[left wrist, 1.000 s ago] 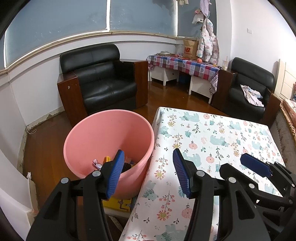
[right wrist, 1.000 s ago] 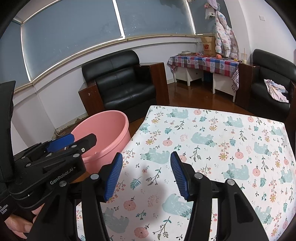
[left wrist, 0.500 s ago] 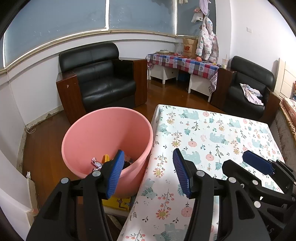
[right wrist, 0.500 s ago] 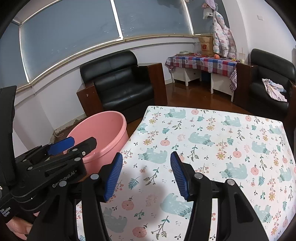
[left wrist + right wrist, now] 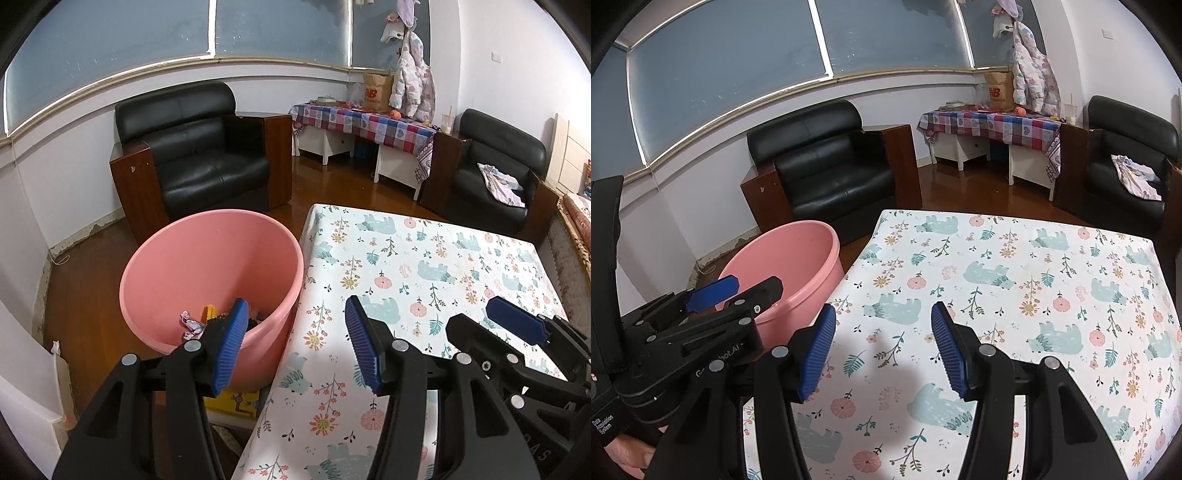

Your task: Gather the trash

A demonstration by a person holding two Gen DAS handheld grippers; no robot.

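**Both grippers hover empty beside the trash tub**

A table under a white cloth printed with teal bears and pink flowers (image 5: 436, 266) fills the right of my view. Just beside its left edge, on the brown wooden floor (image 5: 85, 295), stands the round pink plastic tub (image 5: 207, 266), holding small scraps of trash (image 5: 192, 325) at its bottom. My left gripper (image 5: 293, 345) hangs over the gap between tub rim and table edge, blue-padded fingers spread wide, nothing between them. My right gripper (image 5: 882, 349) hovers over the near cloth, equally parted and empty.
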